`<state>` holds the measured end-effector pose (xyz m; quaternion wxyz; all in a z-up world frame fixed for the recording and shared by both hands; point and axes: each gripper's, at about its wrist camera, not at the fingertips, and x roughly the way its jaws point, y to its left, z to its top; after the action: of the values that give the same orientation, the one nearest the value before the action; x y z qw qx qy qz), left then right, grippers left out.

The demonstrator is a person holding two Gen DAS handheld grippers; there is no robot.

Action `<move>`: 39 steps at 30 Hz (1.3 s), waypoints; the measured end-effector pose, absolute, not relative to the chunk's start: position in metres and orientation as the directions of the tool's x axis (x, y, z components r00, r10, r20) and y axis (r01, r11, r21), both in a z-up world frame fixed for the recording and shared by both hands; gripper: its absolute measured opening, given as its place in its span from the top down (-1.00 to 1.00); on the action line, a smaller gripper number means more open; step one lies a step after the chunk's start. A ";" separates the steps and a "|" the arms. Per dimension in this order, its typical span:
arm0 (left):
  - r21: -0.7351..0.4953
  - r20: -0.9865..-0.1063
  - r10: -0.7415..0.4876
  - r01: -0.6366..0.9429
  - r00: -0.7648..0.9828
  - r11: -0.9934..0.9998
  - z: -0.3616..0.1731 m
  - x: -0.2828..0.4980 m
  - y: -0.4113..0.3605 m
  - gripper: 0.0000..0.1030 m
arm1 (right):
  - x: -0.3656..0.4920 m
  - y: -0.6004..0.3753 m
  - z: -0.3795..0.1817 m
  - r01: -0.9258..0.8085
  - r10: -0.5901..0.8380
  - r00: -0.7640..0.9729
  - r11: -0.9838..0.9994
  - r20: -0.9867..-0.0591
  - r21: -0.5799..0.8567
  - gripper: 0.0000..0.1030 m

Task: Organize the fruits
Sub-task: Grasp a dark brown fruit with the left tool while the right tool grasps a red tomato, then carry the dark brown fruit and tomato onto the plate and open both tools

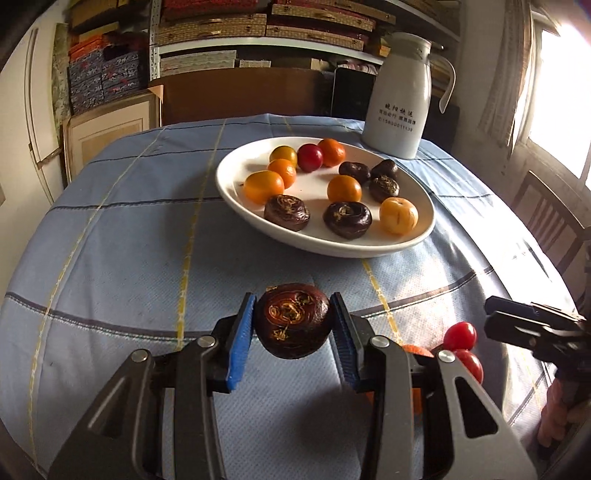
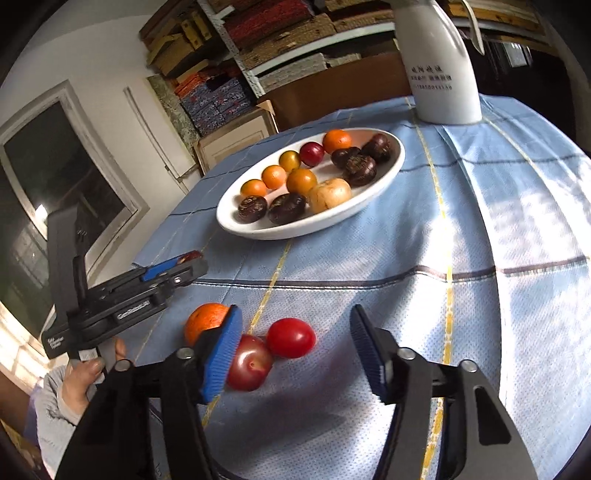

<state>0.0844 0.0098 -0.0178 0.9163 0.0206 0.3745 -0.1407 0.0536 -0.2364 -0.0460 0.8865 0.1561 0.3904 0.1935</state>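
Note:
My left gripper (image 1: pixel 293 326) is shut on a dark brown water chestnut (image 1: pixel 291 325), held above the blue tablecloth in front of the white oval plate (image 1: pixel 236 188). The plate (image 2: pixel 391 162) holds several orange fruits, a red tomato and several dark chestnuts. My right gripper (image 2: pixel 295 354) is open over two red cherry tomatoes (image 2: pixel 290 338) and an orange fruit (image 2: pixel 205 319) on the cloth. The tomatoes (image 1: pixel 460 334) also show at the right in the left wrist view, with the right gripper (image 1: pixel 495 317) beside them. The left gripper (image 2: pixel 184 264) shows at the left in the right wrist view.
A white thermos jug (image 1: pixel 400 96) stands behind the plate at the table's far right (image 2: pixel 439 59). Shelves of boxes (image 1: pixel 258 29) line the back wall. A wooden chair (image 1: pixel 550 214) stands at the right by a bright window.

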 end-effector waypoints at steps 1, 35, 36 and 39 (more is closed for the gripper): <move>-0.069 -0.693 -0.243 0.273 0.679 0.960 -0.018 0.083 0.010 0.22 | 0.057 -0.235 -0.049 -0.223 0.478 0.602 0.870 -0.640 0.441 0.07; 0.081 -0.587 -0.127 0.213 0.800 0.974 0.000 0.061 0.001 0.22 | 0.058 -0.241 -0.051 -0.218 0.515 0.608 0.840 -0.604 0.497 0.41; 0.084 -0.577 -0.123 0.208 0.807 0.974 0.002 0.060 0.002 0.22 | 0.057 -0.241 -0.050 -0.219 0.512 0.614 0.841 -0.601 0.494 0.41; 0.089 -0.563 -0.115 0.199 0.819 0.976 0.005 0.058 0.003 0.22 | 0.056 -0.242 -0.047 -0.220 0.503 0.627 0.847 -0.594 0.485 0.41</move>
<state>0.0578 0.0030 0.0050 0.9509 0.0720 0.2896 -0.0825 0.0562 -0.2423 -0.0474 0.8825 0.1863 0.3801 0.2050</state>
